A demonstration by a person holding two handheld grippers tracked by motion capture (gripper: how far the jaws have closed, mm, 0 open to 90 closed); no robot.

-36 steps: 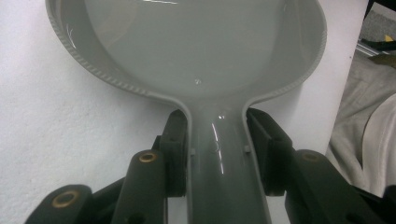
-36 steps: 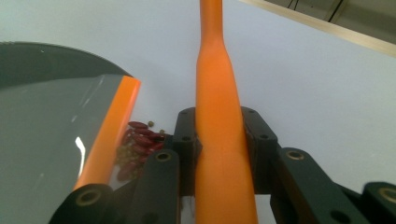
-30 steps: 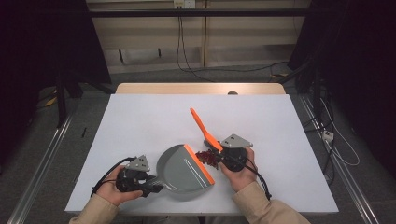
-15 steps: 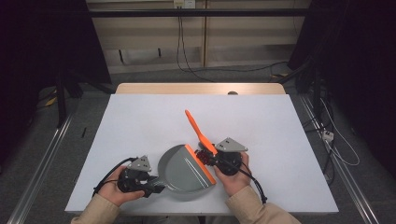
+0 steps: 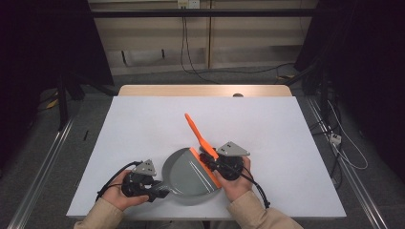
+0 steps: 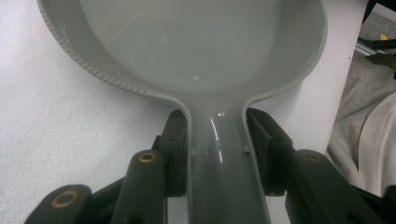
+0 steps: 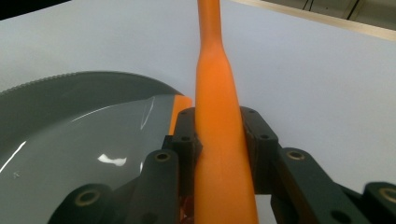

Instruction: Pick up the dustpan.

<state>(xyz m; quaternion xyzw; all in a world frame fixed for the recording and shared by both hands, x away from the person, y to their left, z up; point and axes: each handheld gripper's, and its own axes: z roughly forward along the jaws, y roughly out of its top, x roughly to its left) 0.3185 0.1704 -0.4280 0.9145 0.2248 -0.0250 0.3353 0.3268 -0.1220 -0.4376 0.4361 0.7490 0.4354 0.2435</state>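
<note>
A white table [image 5: 143, 119] stands on grey floor [image 5: 43, 157], cables [image 5: 184, 52] trailing behind it.

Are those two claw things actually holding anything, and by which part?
Yes. The left gripper clamps the grey dustpan by its handle; the right gripper clamps the orange brush by its handle.

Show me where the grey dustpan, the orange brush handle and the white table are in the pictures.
grey dustpan [image 5: 187, 174]: high view, on its pan floor.
orange brush handle [image 7: 217, 107]: right gripper view, on its wide part between the jaws.
white table [image 5: 143, 119]: high view, on bare top.

Left claw [image 5: 160, 192] and right claw [image 5: 208, 161] both clamped, hands low.
</note>
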